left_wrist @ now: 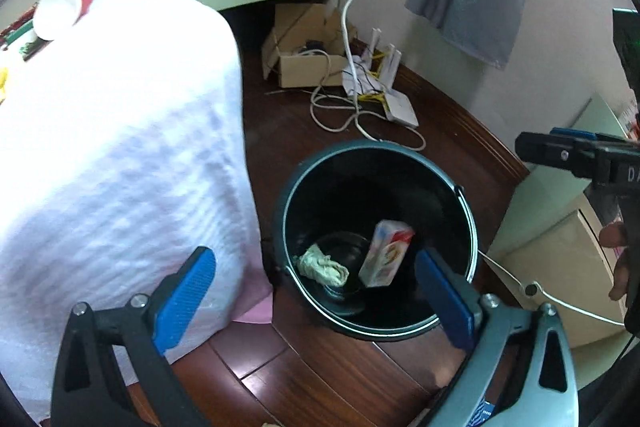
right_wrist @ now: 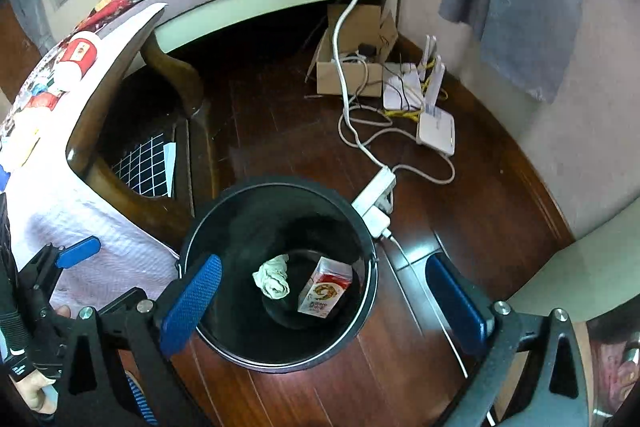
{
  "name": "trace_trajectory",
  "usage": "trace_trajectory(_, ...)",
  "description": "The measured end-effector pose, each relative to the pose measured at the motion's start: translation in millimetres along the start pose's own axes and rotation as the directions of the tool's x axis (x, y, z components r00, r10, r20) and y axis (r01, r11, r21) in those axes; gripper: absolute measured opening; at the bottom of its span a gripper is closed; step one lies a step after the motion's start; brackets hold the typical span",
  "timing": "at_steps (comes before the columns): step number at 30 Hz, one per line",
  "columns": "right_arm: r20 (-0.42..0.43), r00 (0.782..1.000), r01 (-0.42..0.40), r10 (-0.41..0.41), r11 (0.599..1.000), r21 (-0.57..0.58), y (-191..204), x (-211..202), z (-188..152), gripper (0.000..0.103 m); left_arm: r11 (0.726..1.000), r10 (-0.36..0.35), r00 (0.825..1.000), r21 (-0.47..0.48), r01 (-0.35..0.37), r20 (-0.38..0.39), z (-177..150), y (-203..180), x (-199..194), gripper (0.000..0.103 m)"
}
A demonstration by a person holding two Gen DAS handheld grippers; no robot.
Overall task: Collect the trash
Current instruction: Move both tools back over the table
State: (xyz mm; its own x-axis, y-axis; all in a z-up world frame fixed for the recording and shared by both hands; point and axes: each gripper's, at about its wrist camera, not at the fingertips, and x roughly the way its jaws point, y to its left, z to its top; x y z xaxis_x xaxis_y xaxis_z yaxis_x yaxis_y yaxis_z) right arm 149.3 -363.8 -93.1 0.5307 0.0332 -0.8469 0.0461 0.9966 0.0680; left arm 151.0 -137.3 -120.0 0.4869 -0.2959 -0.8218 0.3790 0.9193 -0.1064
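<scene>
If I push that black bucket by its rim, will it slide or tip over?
The black bucket is probably light: it holds only a crumpled tissue and a small carton. The polished wood floor looks slick, so it likely slides. A high push on the rim could tip it, since its walls look tall.

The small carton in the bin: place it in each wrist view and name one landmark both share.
Left wrist: small carton leans at the bin's lower right, just left of the right blue pad.
Right wrist: small carton sits right of centre inside the bin.
Shared landmark: crumpled tissue, left of it in both.
</scene>
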Motion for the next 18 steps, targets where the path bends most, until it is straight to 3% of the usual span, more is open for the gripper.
trace_trajectory(18, 0.098, 0.995, -0.001, 0.007, 0.998, -0.061, 32.6, -40.0, 12.7, 0.103, 0.998, 0.063, 0.990, -0.018, -0.061, 0.127, 12.0, 10.9, -76.8, 0.102)
